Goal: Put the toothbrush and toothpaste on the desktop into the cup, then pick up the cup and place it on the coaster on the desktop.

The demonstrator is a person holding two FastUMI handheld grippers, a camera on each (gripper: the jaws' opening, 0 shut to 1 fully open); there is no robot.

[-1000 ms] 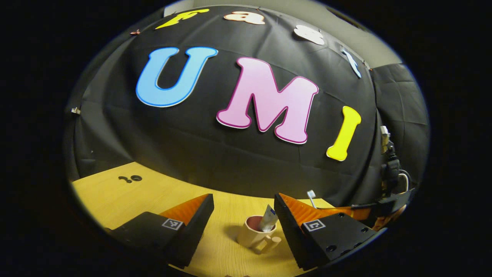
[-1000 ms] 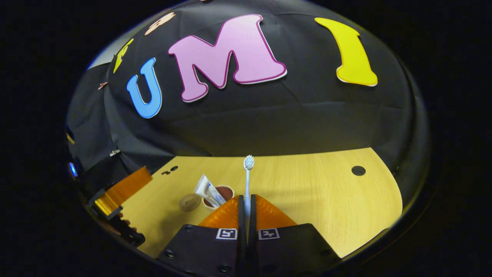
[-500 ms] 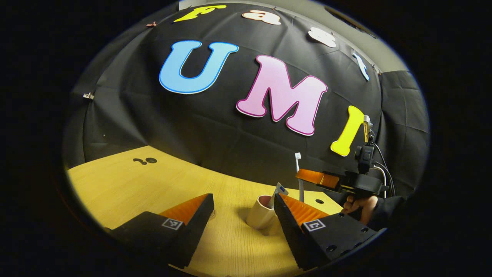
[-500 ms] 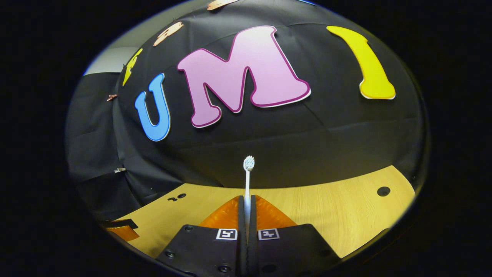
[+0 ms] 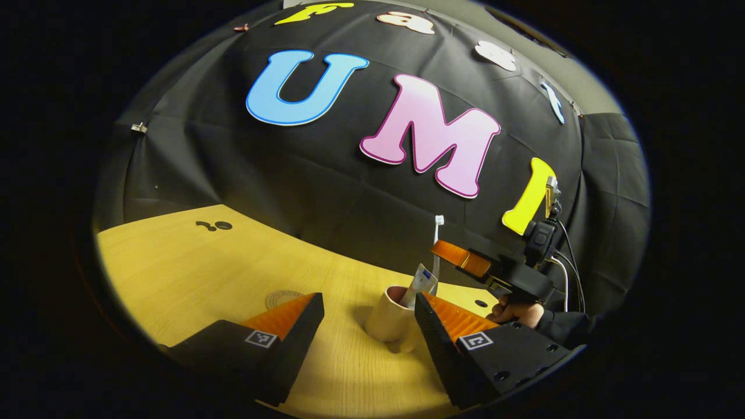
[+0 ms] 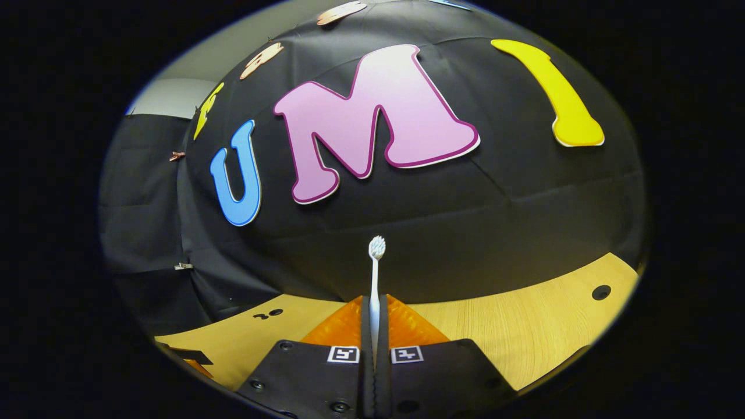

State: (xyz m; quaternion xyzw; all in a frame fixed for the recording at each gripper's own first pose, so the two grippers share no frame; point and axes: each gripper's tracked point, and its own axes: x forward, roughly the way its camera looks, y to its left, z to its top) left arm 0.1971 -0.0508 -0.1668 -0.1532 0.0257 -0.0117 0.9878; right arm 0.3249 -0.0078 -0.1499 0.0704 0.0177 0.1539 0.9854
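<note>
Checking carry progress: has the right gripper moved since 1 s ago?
Yes. In the left gripper view the right gripper, shut on the toothbrush, has risen from desktop level to above the cup.

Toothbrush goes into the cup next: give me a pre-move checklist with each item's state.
1. Right tool shut on the toothbrush: ok.
2. Toothbrush upright, bristles up: ok.
3. Toothpaste already in the cup: ok.
4. Room left in the cup's mouth beside the toothpaste: cannot tell.
5. Toothbrush's lower end lined up over the cup: cannot tell; in the left gripper view it hangs above and behind it.
6. Left tool open, astride the cup but not pressing it: ok.
</note>
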